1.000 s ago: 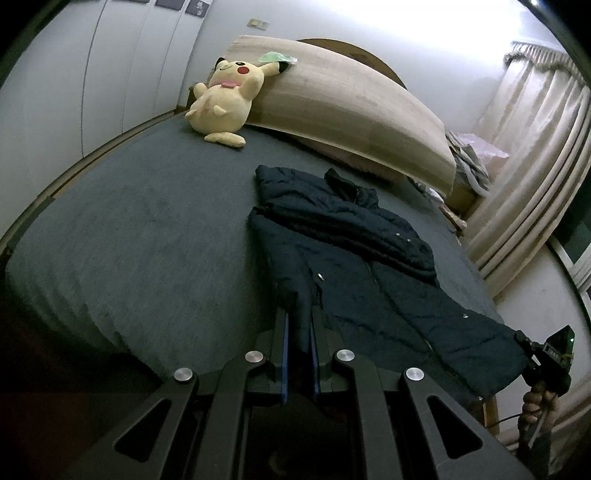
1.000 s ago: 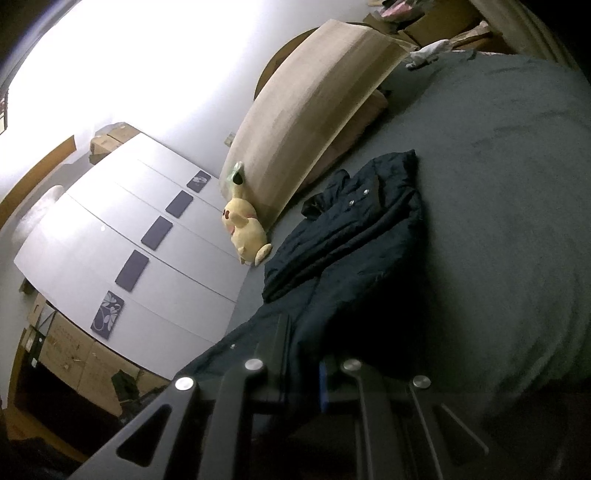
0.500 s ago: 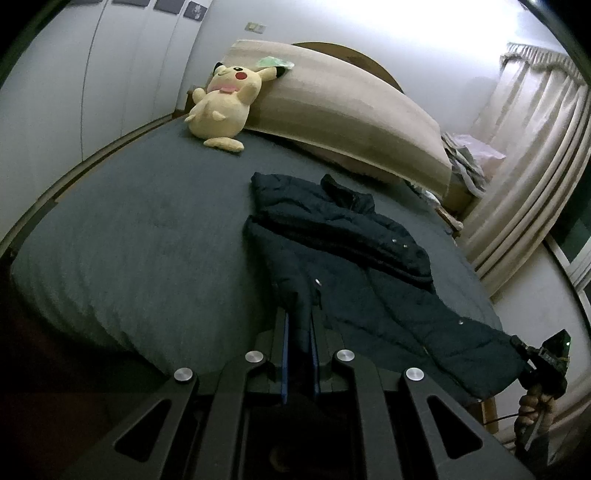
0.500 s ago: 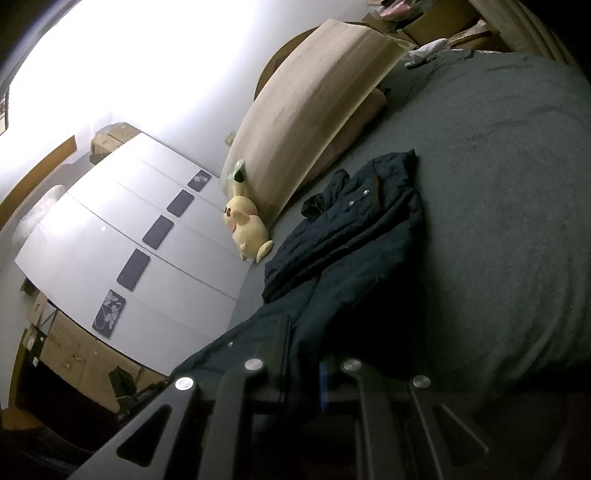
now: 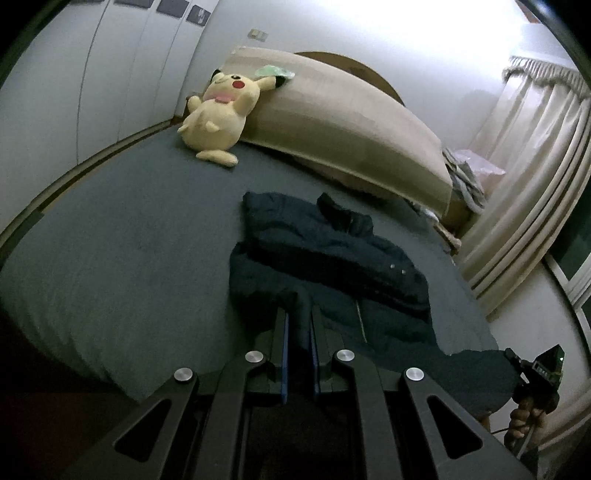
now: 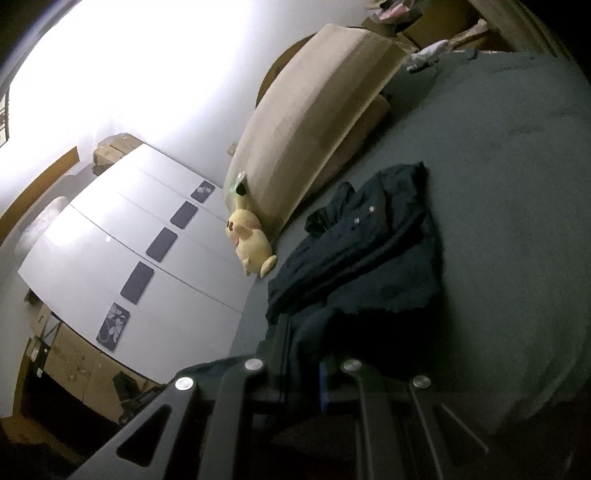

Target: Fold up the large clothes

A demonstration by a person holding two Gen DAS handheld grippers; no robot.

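A dark navy quilted coat [image 5: 332, 258] is lying rumpled on the grey bed [image 5: 129, 251], its hem pinched in both the left hand-held gripper [image 5: 298, 314] and the right hand-held gripper [image 6: 303, 332].

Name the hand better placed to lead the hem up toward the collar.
Probably left. The left gripper grips the jacket hem in line with the body; the right gripper holds the far corner, off to the side.

Dim bedroom. Grey-sheeted bed [image 5: 110, 251] beneath a curved beige headboard [image 5: 351, 122], yellow plush toy [image 5: 218, 118] propped there. White wardrobe doors [image 6: 122, 240] with dark panels along one side, pleated cream curtains [image 5: 524, 192] opposite. Bright glare on white wall [image 5: 406, 33].
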